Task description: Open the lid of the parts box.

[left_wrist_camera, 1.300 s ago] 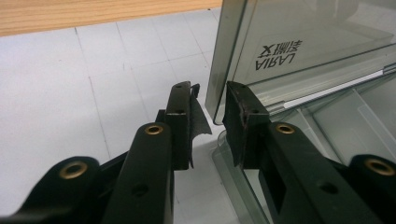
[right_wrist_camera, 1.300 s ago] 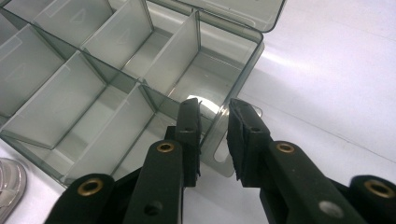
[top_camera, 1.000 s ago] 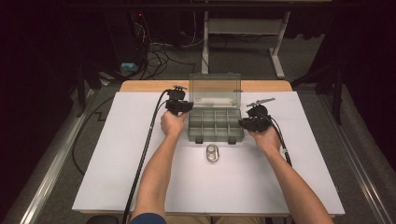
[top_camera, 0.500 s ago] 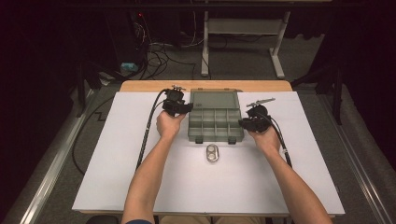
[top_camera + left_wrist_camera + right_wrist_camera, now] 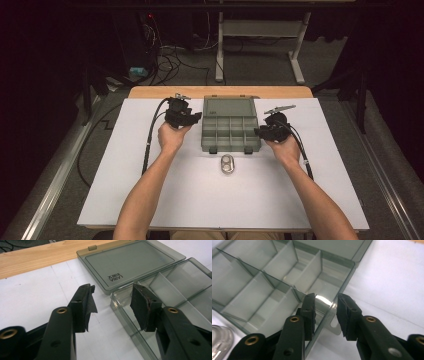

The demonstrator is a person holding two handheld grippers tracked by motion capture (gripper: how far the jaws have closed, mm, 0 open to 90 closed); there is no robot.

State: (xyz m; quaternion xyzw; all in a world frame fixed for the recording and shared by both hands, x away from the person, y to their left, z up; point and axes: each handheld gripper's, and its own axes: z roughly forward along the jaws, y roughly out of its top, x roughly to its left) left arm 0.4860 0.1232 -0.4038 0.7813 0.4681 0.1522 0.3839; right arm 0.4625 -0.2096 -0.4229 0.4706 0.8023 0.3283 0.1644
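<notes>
A clear compartment box (image 5: 231, 131) sits mid-table on the white sheet (image 5: 150, 200), its lid (image 5: 229, 107) laid flat open toward the wooden table edge (image 5: 150, 92). The left gripper (image 5: 186, 116) stands just beside the box's left rear corner; its jaws have just been opening and stand apart, one over the sheet and one over the box's near corner, nothing pressed between them. The right gripper (image 5: 262, 132) straddles the box's right wall (image 5: 337, 307); its jaws have just been opening and the pads stand clear of the wall. A small clear container (image 5: 228, 164) lies on the sheet before the box. The lid-opening step appears complete; the next move likely calls for reaching the container.
</notes>
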